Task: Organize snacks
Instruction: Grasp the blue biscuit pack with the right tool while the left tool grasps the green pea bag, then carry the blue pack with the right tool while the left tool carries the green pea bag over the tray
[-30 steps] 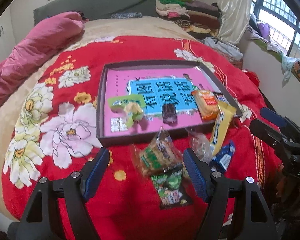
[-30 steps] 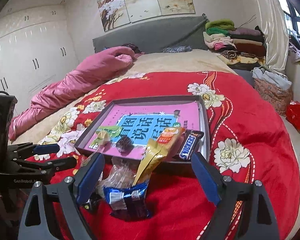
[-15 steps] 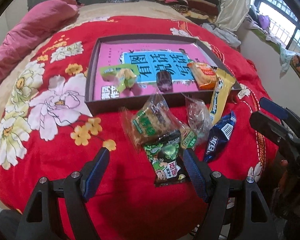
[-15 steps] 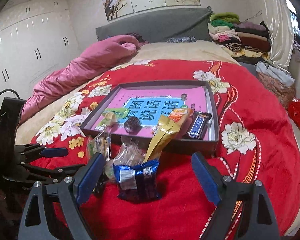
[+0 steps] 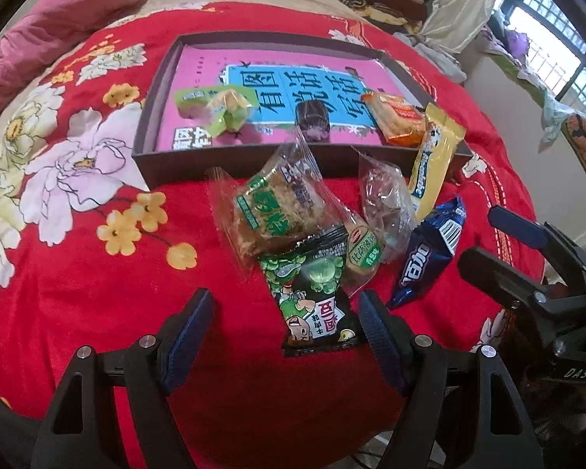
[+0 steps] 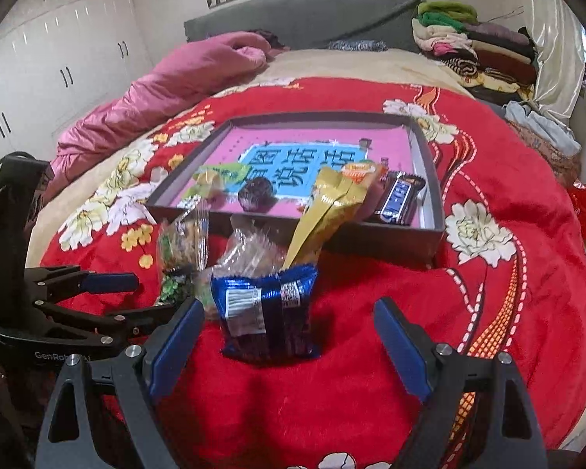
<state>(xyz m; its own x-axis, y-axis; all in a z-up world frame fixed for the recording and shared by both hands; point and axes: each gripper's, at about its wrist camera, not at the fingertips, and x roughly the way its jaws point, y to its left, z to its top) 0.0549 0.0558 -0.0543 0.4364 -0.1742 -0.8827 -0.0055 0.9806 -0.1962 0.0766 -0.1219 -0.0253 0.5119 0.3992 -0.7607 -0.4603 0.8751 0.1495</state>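
On the bed, atop a red floral blanket point(image 5: 97, 312), sits a shallow dark tray point(image 5: 254, 164) w/ a pink-and-blue printed sheet lining its floor. Both grippers hover over the near side, neither touching a thing.

Left gripper point(image 5: 285, 316): jaws apart, nothing between the pads. A black-and-green snack pack point(image 5: 312, 305) lies flat on the blanket right ahead of it, nearer the right-hand finger. Just beyond that, a clear-wrapped cake w/ green label point(image 5: 273, 211) leans toward the tray's front wall; a small green-label packet point(image 5: 365, 252) is tucked beside it, and a crinkly clear wrapper point(image 5: 386, 199) sits to the right.

Right gripper point(image 6: 289, 332): jaws wide, empty. A blue foil pack point(image 6: 265, 312) lies on the blanket between its fingers' line but ahead of the tips, no contact. Seen from the left wrist, same pack lies right of the pile.

A yellow stick pack point(image 5: 433, 164) is propped over the tray's front rim, half in, half out.

Inside the tray: a green-wrapped pastry point(image 5: 218, 111) at the left, a dark round sweet point(image 5: 312, 117) mid-front, an orange biscuit pack point(image 5: 398, 115) right, and a dark bar w/ blue lettering point(image 6: 398, 195) in the far-right corner.

Bkgd: pink quilt point(image 6: 168, 93), folded clothes stack point(image 6: 476, 43).
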